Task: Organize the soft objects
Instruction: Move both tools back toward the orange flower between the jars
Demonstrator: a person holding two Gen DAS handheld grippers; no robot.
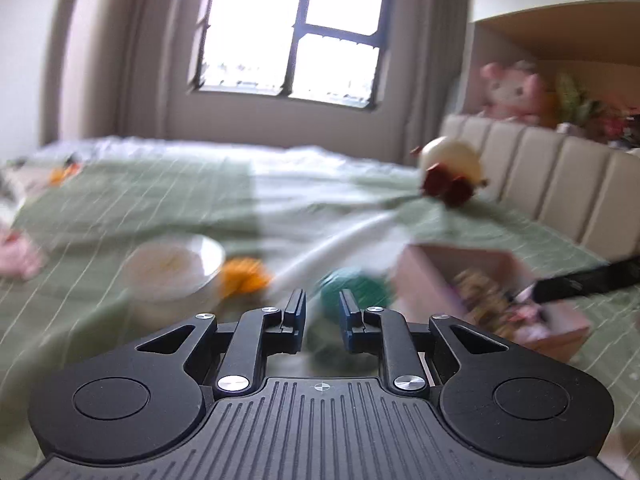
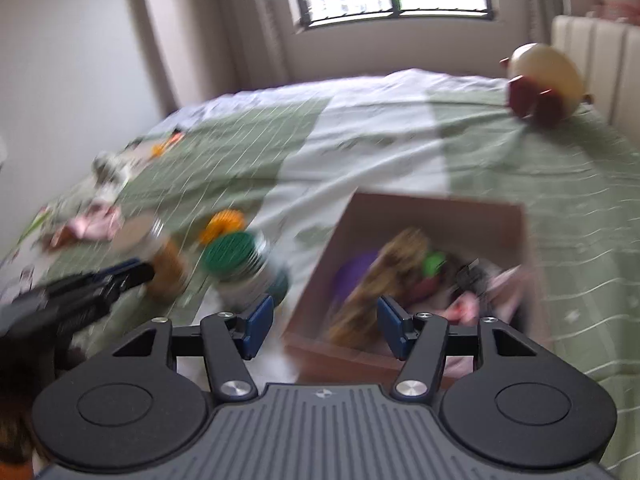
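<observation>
Two handheld grippers hover above a green striped bedspread (image 2: 500,152) scattered with soft toys, both views blurred. The left gripper (image 1: 322,312) has its jaws parted by a narrow gap and holds nothing; a teal ball (image 1: 356,288) lies on the bed just beyond its fingertips, an orange toy (image 1: 244,276) to the left of that, near a white round container (image 1: 172,268). The right gripper (image 2: 326,322) is spread wide and empty, poised at the near edge of a pink cardboard box (image 2: 436,216) already holding a brown plush (image 2: 384,276) and other soft items. A cream-and-maroon plush (image 2: 544,80) sits far right by the headboard (image 1: 560,184).
</observation>
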